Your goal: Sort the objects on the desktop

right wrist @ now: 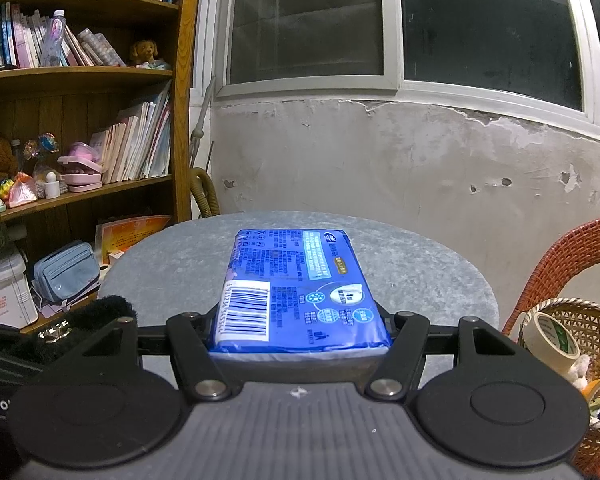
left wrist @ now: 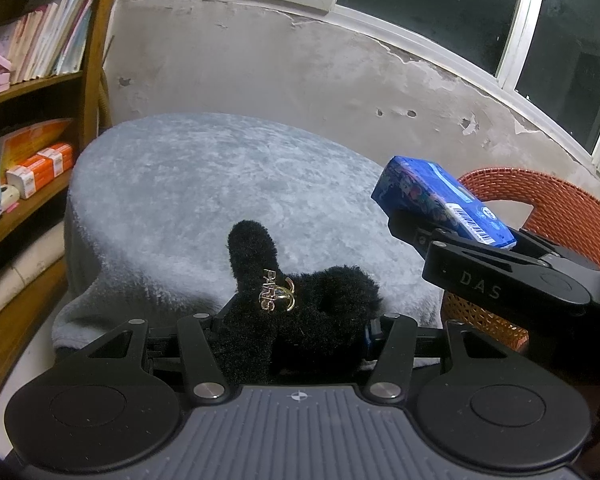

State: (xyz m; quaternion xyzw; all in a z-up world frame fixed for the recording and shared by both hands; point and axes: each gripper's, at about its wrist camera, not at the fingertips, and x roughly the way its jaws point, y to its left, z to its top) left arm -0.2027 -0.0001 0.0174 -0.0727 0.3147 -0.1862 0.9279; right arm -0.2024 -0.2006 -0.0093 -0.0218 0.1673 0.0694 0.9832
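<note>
My left gripper point(left wrist: 296, 320) is shut on a black fuzzy hair clip point(left wrist: 300, 312) with a gold "PARIS" charm, held above the near edge of the round table with the grey plush cover point(left wrist: 220, 192). My right gripper point(right wrist: 300, 332) is shut on a blue tissue pack point(right wrist: 296, 292) with a barcode, held above the same table point(right wrist: 420, 272). In the left wrist view the right gripper point(left wrist: 452, 236) and its blue pack point(left wrist: 440, 200) sit at the right, over the table's edge. The fuzzy clip shows at the left of the right wrist view point(right wrist: 80, 320).
An orange wicker chair point(left wrist: 560, 208) stands right of the table. A woven basket point(right wrist: 580, 344) with tape rolls point(right wrist: 552, 340) is at the far right. A wooden bookshelf point(right wrist: 80, 120) with books, toys and a blue pouch point(right wrist: 66, 272) stands left. A cracked wall and windows lie behind.
</note>
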